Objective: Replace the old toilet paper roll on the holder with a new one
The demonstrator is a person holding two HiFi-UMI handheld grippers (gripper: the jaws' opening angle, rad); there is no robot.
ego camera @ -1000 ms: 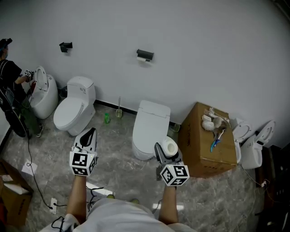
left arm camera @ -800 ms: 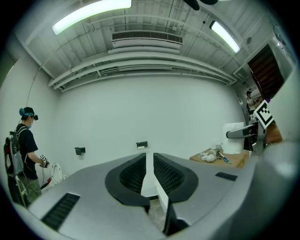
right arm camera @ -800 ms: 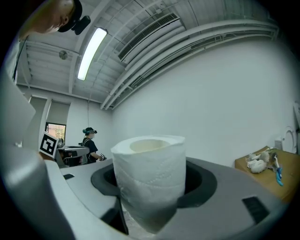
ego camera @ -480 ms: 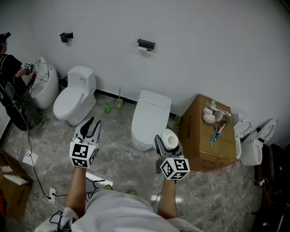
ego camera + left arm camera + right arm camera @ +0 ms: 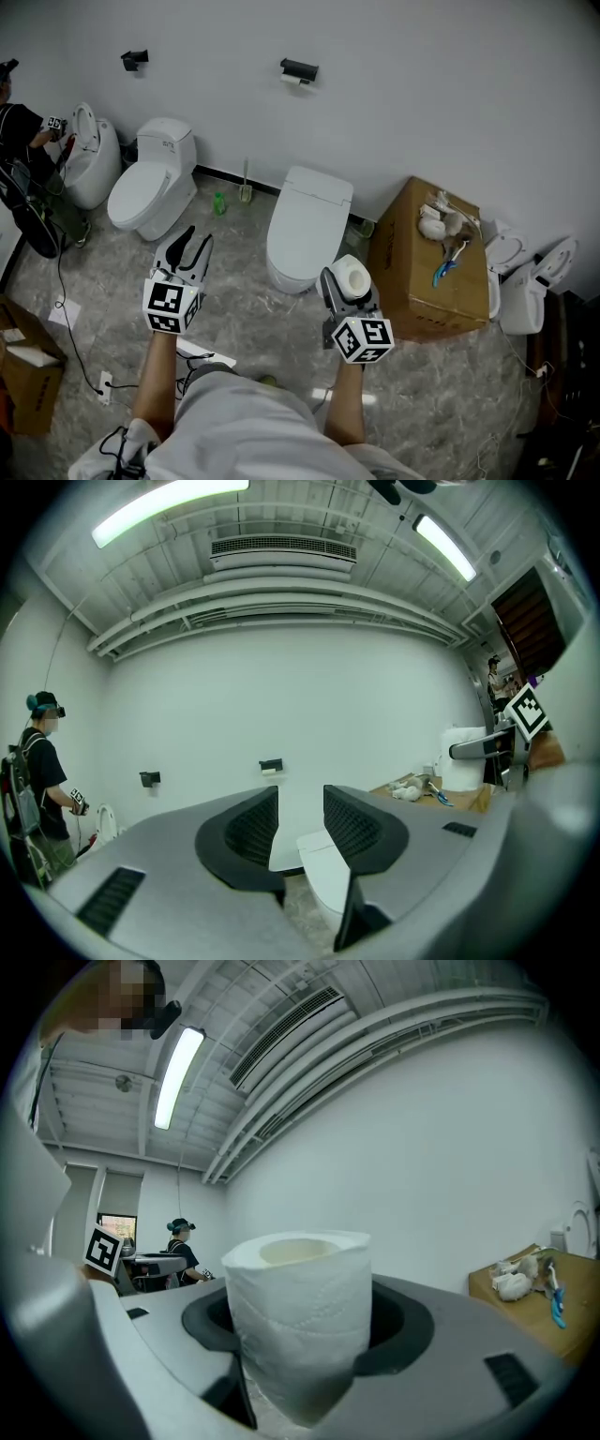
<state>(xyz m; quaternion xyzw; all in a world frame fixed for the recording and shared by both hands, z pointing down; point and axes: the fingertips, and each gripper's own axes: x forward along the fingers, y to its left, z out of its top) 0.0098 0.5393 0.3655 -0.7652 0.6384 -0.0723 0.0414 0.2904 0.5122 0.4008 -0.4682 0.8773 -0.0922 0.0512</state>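
The black paper holder [image 5: 299,70] hangs on the white wall, a bit of white showing under it; the left gripper view has the holder [image 5: 271,765] far off, just left of the gap between the jaws. A new white toilet roll [image 5: 352,277] stands upright in my right gripper [image 5: 345,281], which is shut on it. The roll [image 5: 300,1326] fills the right gripper view. My left gripper [image 5: 192,244] is held level over the floor with its jaws opening and nothing between them. The left gripper [image 5: 300,803] shows only wall and toilet through its gap.
A white toilet [image 5: 306,228] stands below the holder, two more toilets [image 5: 148,184] to its left. A second wall holder [image 5: 135,59] is further left. A cardboard box [image 5: 427,272] with odds on top stands right. A person [image 5: 21,131] works at far left.
Both grippers have moved forward towards the wall and toilet. The left jaws, shut a second ago, have parted. The right gripper keeps the roll.
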